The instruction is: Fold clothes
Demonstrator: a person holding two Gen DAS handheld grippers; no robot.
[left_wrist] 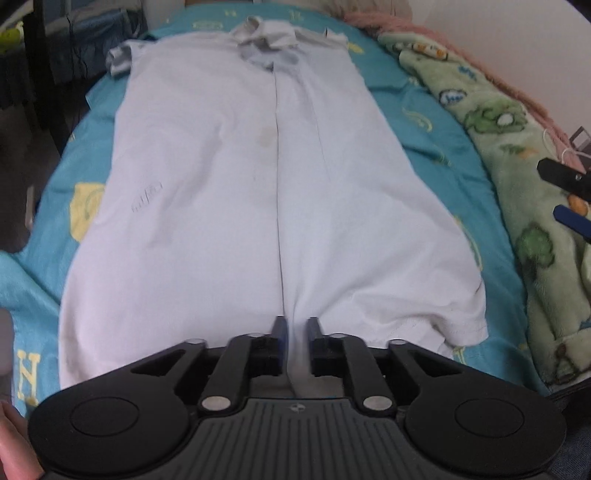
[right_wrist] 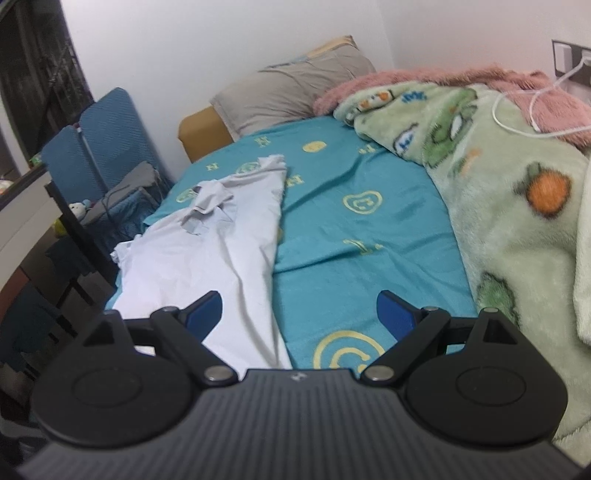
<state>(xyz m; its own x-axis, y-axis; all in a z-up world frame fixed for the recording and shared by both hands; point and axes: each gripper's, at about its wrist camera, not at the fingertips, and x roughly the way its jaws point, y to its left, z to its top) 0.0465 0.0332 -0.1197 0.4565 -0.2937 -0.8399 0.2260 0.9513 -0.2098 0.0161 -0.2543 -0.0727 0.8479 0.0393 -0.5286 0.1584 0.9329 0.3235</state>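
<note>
On the bed's teal sheet (left_wrist: 413, 122) a white polo shirt (left_wrist: 207, 206) lies spread lengthwise, collar (left_wrist: 266, 35) at the far end, beside a green cartoon-print blanket (right_wrist: 491, 192). At the near hem the left tongs (left_wrist: 294, 325) are pressed together, pinching a raised ridge of the shirt's fabric. The right tongs (right_wrist: 299, 308) hang spread wide and empty above the sheet, just beside the shirt's edge.

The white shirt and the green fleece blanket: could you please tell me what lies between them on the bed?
Only bare teal bedsheet separates the white shirt from the green fleece blanket, clearest in the right wrist view.
</note>
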